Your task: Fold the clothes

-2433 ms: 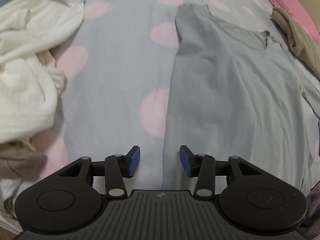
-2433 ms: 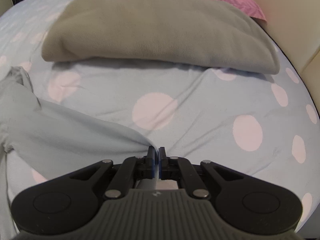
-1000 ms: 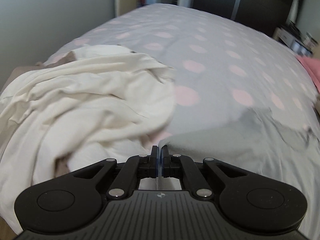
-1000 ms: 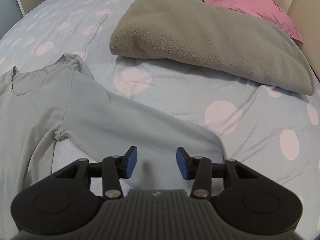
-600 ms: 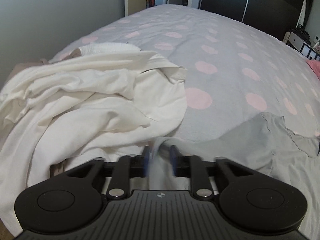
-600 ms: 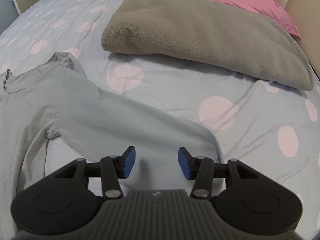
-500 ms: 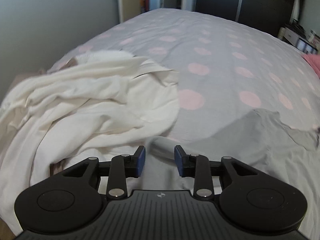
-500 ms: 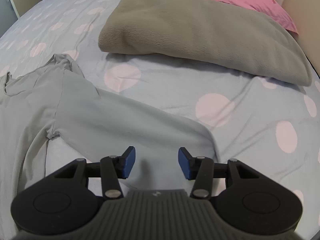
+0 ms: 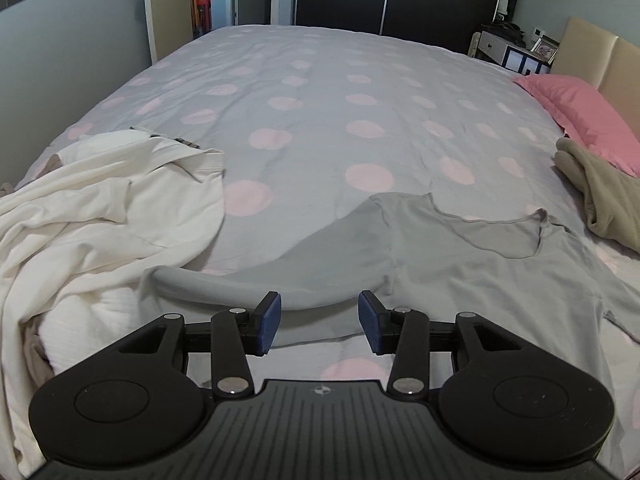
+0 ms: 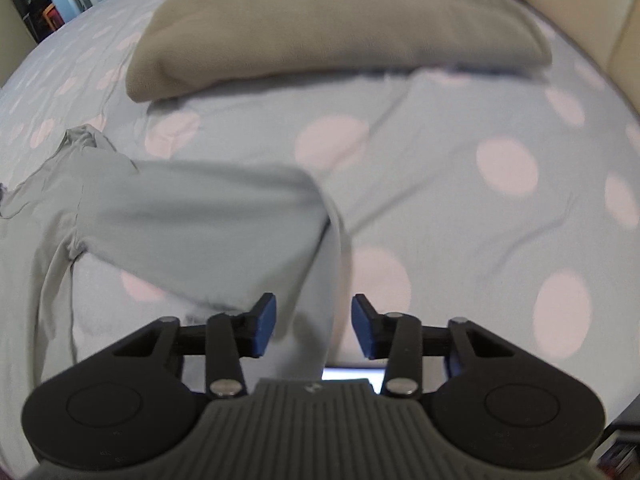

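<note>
On the spotted bed [image 9: 320, 92], grey shirt [image 9: 480, 264] at my 12 o'clock; left gripper [image 9: 319, 322] just opened, empty (sleeve beyond). Right gripper [image 10: 313, 326] closing, part-open, over sleeve.

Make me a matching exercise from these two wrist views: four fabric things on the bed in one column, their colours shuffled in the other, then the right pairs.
Things:
1. long-sleeved shirt, spread flat on the bed
2. crumpled pile of clothes at the left edge
3. pillow by the headboard
4. folded blanket above the shirt's sleeve

Colours:
A. pink
B. cream white
C. olive brown
D. light grey

Pairs: 1-D, 2-B, 3-A, 4-C
</note>
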A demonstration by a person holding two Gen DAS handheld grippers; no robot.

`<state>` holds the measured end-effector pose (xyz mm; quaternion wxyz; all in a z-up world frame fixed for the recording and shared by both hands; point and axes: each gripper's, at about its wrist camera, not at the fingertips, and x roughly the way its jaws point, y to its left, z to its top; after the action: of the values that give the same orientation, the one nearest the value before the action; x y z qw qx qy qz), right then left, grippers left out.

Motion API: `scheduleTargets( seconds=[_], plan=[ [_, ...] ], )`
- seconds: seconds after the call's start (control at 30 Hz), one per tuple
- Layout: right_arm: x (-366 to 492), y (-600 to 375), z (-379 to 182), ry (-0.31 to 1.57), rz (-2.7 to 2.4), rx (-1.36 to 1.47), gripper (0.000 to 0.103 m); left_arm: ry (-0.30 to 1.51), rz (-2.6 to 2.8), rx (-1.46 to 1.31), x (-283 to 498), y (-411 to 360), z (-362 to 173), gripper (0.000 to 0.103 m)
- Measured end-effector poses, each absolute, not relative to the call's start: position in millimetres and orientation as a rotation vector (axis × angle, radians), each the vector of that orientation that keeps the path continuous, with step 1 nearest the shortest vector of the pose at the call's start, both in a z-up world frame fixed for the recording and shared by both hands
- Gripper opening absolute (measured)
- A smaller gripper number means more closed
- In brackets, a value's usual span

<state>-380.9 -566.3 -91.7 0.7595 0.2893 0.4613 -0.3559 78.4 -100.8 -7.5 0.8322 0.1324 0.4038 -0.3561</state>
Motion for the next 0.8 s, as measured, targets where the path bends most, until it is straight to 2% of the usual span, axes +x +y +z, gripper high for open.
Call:
scheduleTargets(
  seconds=[0.13,0.23,0.27,0.3,0.7,0.8],
  plan=[
    [-390,-565,-110,1.032,-0.769,0.684,0.041,0.878,-0.76,0.269,77,-104,-10,0.041],
    [-394,-564,-115,0.995,-0.732,0.728,0.017,0.895,-0.756,0.278,75,-104,-15,0.041],
    [-395,-563,-113,0.988,-0.73,0.733,0.006,0.902,-0.749,0.285,75,-104,-18,0.041],
    [-396,-563,-110,0.981,-0.728,0.737,0.003,0.909,-0.743,0.288,75,-102,-20,0.041],
    [-430,-613,-68,0.939,-0.903,0.683,0.001,0.959,-0.711,0.287,79,-102,-34,0.041],
    [-436,-621,-72,0.905,-0.838,0.793,0.007,0.961,-0.714,0.308,78,-104,-38,0.041]
  ],
)
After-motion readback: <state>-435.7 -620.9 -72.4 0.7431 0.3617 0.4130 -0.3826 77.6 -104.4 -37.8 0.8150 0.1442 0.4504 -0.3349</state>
